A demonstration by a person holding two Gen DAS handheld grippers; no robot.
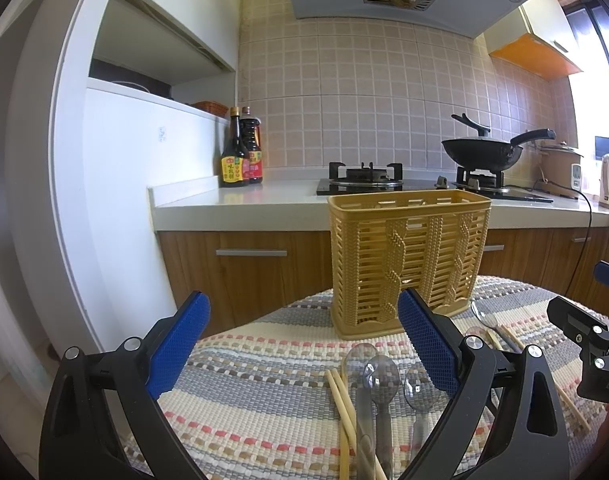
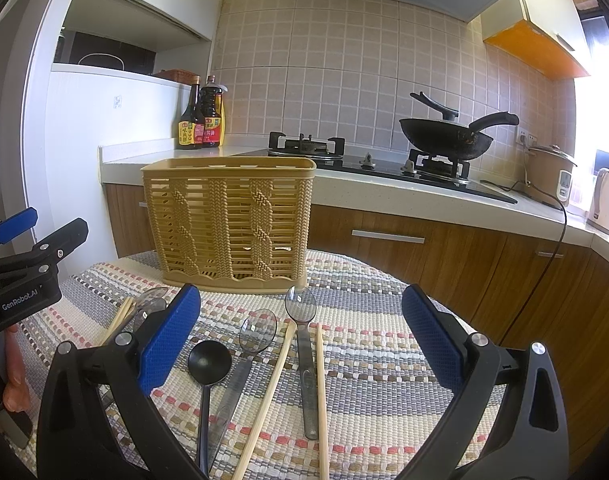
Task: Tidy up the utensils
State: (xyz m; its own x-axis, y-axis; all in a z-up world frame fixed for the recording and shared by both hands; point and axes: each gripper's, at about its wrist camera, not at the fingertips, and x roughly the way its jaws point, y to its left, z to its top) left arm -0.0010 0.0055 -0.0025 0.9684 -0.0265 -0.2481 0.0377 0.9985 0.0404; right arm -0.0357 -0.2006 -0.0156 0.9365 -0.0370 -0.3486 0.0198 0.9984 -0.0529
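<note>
Both the left tool (image 1: 302, 346) and right tool (image 2: 300, 338) are gaping wide, holding nothing. The utensil basket (image 2: 229, 224) is standing on the striped worktop (image 2: 384, 320); only the right view is showing the black spoon (image 2: 209, 362), handles running out of frame.

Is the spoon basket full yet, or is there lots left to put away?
Nothing looks put away yet. The yellow basket appears empty through its slats. Both grippers, left and right, are open and hold nothing. Still left on the striped mat: the black spoon, the clear spoons and the chopsticks, plus another pile with clear spoons and chopsticks.
</note>
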